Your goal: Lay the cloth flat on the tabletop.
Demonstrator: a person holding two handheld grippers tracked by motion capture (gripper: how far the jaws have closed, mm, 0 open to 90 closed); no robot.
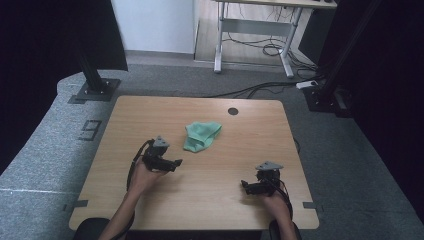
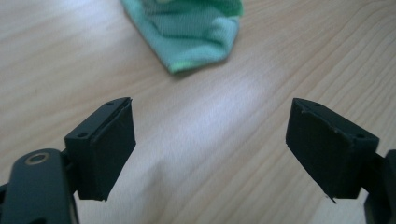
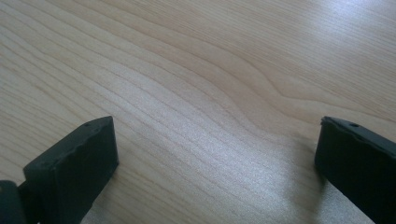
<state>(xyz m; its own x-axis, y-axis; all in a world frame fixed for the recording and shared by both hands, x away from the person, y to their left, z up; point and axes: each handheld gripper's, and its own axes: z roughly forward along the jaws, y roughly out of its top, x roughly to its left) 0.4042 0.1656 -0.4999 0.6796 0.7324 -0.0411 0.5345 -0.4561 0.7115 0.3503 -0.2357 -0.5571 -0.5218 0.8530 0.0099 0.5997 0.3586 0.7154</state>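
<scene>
Cloth: we see a crumpled green cloth lying on the wooden table, toward its far middle.
Left gripper: our left gripper sits near the cloth, apart from it, jaws wide, nothing between.
Right gripper: our right gripper rests well apart from the cloth, jaws wide over bare wood.

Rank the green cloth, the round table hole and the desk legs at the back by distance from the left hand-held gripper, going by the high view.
From the left hand-held gripper:
1. Green cloth, crumpled at mid-table, just beyond the jaws.
2. Round hole, near the table's far edge.
3. Desk legs, on the floor behind the table.
</scene>
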